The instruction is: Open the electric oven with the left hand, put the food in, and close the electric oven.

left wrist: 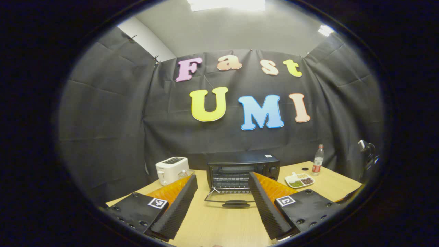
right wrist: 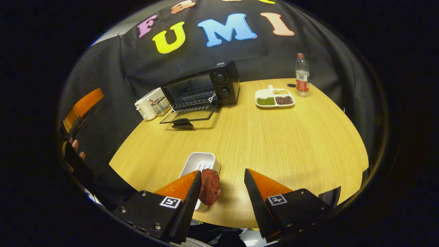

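One piece of dark red, lumpy food (right wrist: 210, 187) sits at the near edge of the wooden table (right wrist: 281, 144), resting on the near end of a white rectangular dish (right wrist: 200, 162). The right gripper (right wrist: 222, 178) hovers over it with its fingers spread apart; the left finger stands just beside the food, though contact cannot be made out. Farther back stands the black oven (right wrist: 202, 90), a boxy metal appliance with two round knobs, its glass door (left wrist: 229, 198) folded down flat on the table and its wire rack visible inside. The left gripper (left wrist: 223, 180) faces it from well back, fingers wide apart and empty, their ridged inner faces framing the oven. A white toaster (left wrist: 170, 169) stands left of the oven; to its right lie a divided white plate (left wrist: 299, 180) of beans and a clear plastic bottle (left wrist: 318, 160).
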Motion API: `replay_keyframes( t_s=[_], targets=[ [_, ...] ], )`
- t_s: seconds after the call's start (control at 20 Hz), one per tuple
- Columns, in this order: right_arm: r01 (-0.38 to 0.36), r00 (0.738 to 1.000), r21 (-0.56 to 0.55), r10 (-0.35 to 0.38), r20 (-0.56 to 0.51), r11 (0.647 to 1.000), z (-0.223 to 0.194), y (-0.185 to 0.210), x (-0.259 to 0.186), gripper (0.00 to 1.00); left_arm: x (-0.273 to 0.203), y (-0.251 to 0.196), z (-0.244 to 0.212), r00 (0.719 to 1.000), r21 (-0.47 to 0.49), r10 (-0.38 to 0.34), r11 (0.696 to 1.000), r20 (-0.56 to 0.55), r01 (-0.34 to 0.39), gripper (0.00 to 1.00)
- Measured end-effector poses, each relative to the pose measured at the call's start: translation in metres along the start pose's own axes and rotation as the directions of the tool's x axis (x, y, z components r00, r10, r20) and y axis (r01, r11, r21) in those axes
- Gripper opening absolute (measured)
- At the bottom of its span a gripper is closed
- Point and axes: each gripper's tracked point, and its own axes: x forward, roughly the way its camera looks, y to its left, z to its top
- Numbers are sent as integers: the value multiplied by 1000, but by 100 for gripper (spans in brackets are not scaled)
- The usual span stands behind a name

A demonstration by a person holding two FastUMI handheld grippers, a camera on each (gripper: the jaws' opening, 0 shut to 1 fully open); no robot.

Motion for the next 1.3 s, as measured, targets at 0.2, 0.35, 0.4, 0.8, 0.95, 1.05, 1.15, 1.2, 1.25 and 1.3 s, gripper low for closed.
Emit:
replay_keyframes(
  t_s=[0.2,0.35,0.4,0.8,0.95,1.05,1.15,1.2,1.25,1.3],
  targets=[
    [-47,997,84,53,-63,995,-14,9,8,71,-10,8,4,999,17,32,999,4,-32,100],
    [-103,985,158,123,-120,982,-19,22,10,42,-15,13,5,999,20,52,998,5,-53,100],
    [-111,981,163,134,-137,980,-21,23,12,42,-15,14,6,998,19,58,998,7,-58,99],
    [-187,974,196,207,-86,962,0,33,-3,6,-23,25,15,994,28,103,994,31,-104,100],
    [-182,979,194,195,-52,964,22,34,-10,6,-16,29,18,994,14,101,995,45,-102,99],
    [-186,981,196,193,-14,963,41,40,-12,6,-5,31,19,994,4,93,996,53,-94,100],
    [-192,981,190,191,26,963,63,49,-10,6,9,31,18,996,-11,74,997,55,-73,100],
    [-192,981,186,186,49,964,75,54,-8,6,17,32,18,996,-15,64,998,56,-63,100],
    [-192,981,183,182,68,964,87,59,-5,6,24,33,17,997,-19,52,999,57,-51,100],
    [-195,980,178,182,86,965,99,66,0,6,32,34,17,998,-24,40,999,57,-39,100]
  ],
)
